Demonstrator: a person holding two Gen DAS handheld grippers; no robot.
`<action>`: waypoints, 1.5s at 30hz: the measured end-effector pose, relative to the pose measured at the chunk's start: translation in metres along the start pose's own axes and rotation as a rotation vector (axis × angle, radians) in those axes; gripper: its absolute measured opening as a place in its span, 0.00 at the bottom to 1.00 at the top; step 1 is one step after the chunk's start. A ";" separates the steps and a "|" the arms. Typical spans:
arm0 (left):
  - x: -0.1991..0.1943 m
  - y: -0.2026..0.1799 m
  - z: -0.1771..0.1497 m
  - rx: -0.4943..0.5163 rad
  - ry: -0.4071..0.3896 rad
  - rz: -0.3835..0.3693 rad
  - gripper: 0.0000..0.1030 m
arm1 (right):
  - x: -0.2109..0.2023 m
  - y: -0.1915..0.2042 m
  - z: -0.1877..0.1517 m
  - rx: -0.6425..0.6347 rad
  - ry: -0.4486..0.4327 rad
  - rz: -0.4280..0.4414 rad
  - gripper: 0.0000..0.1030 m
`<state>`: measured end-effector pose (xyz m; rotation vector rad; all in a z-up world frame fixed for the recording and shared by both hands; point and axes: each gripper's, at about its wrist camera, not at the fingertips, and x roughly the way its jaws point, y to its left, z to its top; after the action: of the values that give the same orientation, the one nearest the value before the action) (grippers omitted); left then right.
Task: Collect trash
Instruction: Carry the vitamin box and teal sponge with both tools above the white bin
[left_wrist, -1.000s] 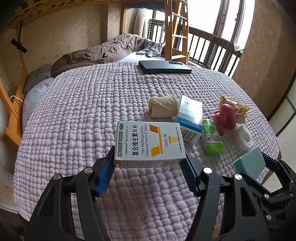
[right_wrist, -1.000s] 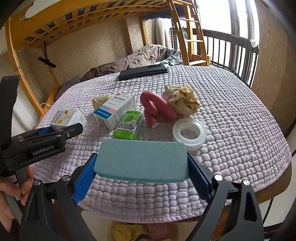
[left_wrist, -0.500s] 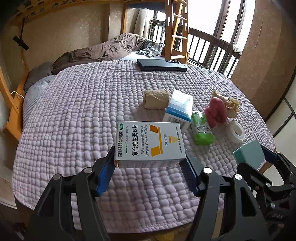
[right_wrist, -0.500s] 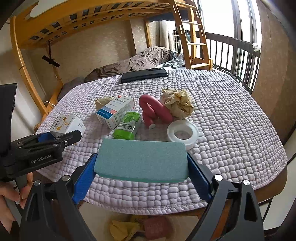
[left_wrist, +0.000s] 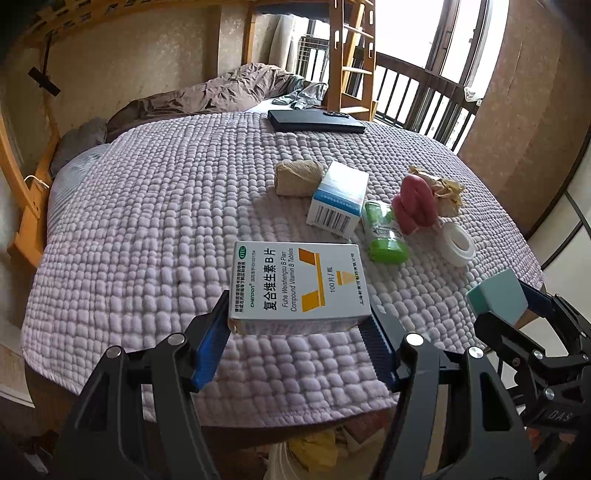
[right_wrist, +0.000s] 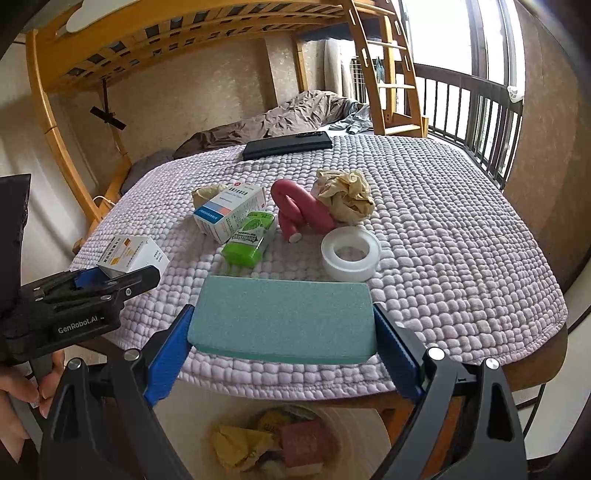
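Observation:
My left gripper (left_wrist: 299, 332) is shut on a white vitamin B tablet box (left_wrist: 297, 286) and holds it above the near edge of the lilac quilted table (left_wrist: 147, 229). My right gripper (right_wrist: 282, 343) is shut on a green sponge block (right_wrist: 282, 319), held over the table's front edge. Below it a white trash bin (right_wrist: 354, 439) holds crumpled paper and wrappers; it also shows in the left wrist view (left_wrist: 280, 461). On the table lie a blue-white medicine box (right_wrist: 229, 212), a green gum pack (right_wrist: 249, 240), a pink curved tube (right_wrist: 299, 210), crumpled brown paper (right_wrist: 347, 197) and a tape roll (right_wrist: 349, 253).
A beige wad (left_wrist: 297, 177) lies behind the medicine box. A dark flat case (left_wrist: 316, 121) rests at the far edge. A wooden bunk frame (right_wrist: 59, 140) stands left, a ladder (right_wrist: 388, 74) and balcony railing (right_wrist: 476, 122) at the back right.
Both grippers have pulled back toward the table's near edge with their loads; the table's front edge and the trash bin below have come into view.

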<state>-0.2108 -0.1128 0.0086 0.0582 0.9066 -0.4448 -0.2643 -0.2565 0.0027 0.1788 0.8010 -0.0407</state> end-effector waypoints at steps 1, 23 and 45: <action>-0.002 -0.001 -0.002 -0.001 0.000 0.001 0.65 | -0.002 -0.001 -0.001 -0.004 0.001 0.003 0.87; -0.028 -0.015 -0.032 0.024 0.016 0.001 0.65 | -0.031 -0.014 -0.021 -0.019 0.039 0.042 0.87; -0.035 -0.029 -0.056 0.058 0.062 -0.011 0.65 | -0.050 -0.017 -0.040 -0.012 0.077 0.080 0.87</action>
<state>-0.2833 -0.1139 0.0050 0.1208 0.9556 -0.4817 -0.3291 -0.2679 0.0091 0.2016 0.8701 0.0473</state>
